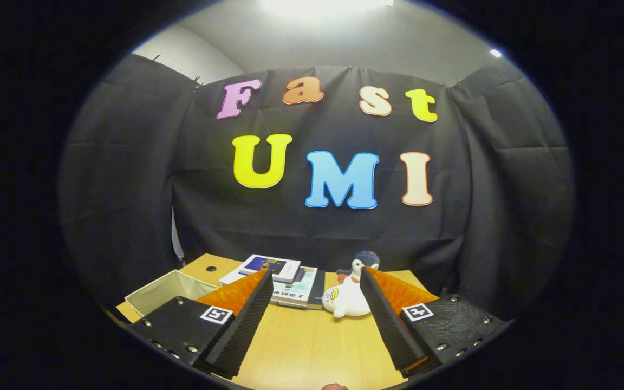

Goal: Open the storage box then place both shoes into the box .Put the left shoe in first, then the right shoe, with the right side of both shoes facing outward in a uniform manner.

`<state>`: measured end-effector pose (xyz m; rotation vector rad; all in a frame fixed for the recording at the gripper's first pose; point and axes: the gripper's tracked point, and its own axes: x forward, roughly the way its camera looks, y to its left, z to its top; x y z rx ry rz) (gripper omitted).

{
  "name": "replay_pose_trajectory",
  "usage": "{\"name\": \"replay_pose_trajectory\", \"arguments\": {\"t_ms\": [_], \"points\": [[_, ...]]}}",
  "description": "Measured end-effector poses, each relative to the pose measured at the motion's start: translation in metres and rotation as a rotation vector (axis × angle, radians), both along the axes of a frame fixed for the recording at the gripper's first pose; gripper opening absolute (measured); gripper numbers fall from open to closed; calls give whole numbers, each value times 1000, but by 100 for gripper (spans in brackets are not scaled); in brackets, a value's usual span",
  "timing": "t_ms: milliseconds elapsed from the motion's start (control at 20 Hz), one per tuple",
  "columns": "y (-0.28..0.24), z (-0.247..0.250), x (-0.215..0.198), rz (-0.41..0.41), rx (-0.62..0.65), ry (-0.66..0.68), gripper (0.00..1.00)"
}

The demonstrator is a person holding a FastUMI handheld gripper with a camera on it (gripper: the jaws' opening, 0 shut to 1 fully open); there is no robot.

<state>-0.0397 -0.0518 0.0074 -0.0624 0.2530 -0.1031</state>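
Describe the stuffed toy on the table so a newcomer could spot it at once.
On the wooden table, beyond the open gripper, lies a stack of books. Right beside it sits the plush penguin: soft, rounded, white-bodied with a dark cap, unlike the flat books.

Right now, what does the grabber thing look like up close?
The gripper has two wedge-shaped fingers with ridged, bumpy inner faces. Each sits on a flat textured plate studded with small shiny screws, and each plate carries a little square white sticker with a black pattern. The fingers stand wide apart.
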Motion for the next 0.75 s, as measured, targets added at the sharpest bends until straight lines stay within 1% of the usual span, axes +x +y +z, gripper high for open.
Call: {"name": "replay_pose_trajectory", "arguments": {"t_ms": [300, 750], "points": [[-21, -14, -10, -24, 18, 5, 98], [-39, -7, -9, -59, 54, -43, 98]]}}
